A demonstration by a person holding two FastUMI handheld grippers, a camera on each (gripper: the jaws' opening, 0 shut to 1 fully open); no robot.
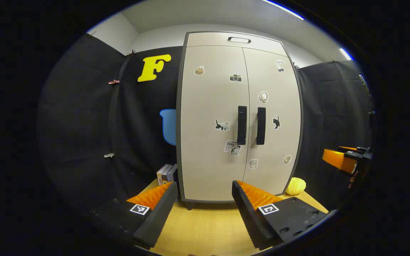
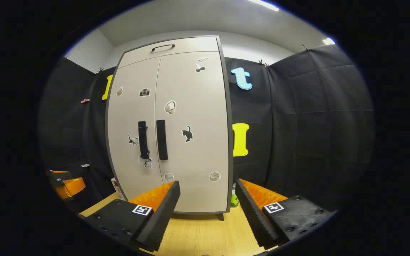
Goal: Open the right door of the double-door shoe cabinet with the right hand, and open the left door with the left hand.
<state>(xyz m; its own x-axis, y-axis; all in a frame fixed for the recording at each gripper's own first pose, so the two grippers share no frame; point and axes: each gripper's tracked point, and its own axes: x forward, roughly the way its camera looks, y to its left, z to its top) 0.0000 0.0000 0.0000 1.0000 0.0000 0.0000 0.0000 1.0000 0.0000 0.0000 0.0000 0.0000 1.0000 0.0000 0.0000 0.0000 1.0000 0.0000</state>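
Left gripper view faces the shoe cabinet (image 1: 238, 117) almost square on: a tall, smooth, pale box with a dark rim, standing on a light wood-grain desk (image 1: 205, 227) against black cloth. Both doors are closed. The left door (image 1: 212, 121) and right door (image 1: 274, 117) meet at a thin centre seam, each with a dark upright bar handle beside it, the left handle (image 1: 242, 124) and the right handle (image 1: 261, 126) just apart. Small stickers dot the flat door faces, among them cats and a camera; several others are too small to make out. A dark pull (image 1: 239, 40) sits on the top panel. The left tool (image 1: 205, 199) is held well short of the cabinet with its ridged fingers spread wide and nothing between them. This view also shows upright books (image 1: 167, 173) at the cabinet's left foot, a bumpy yellow ball-like object (image 1: 296, 186) at its right foot, and a blue rounded shape (image 1: 169, 126) partly hidden behind the cabinet's edge. The right tool shows at the far right edge, cut off

Right gripper view sees the cabinet (image 2: 171, 128) from farther right, so its doors look skewed. The right tool (image 2: 208, 199) is likewise spread apart and empty, well apart from the handles. A small greenish bottle (image 2: 234, 199) stands by the cabinet's right foot, half hidden by a finger. The left tool (image 2: 64, 183) appears low at the left edge, too clipped to judge there
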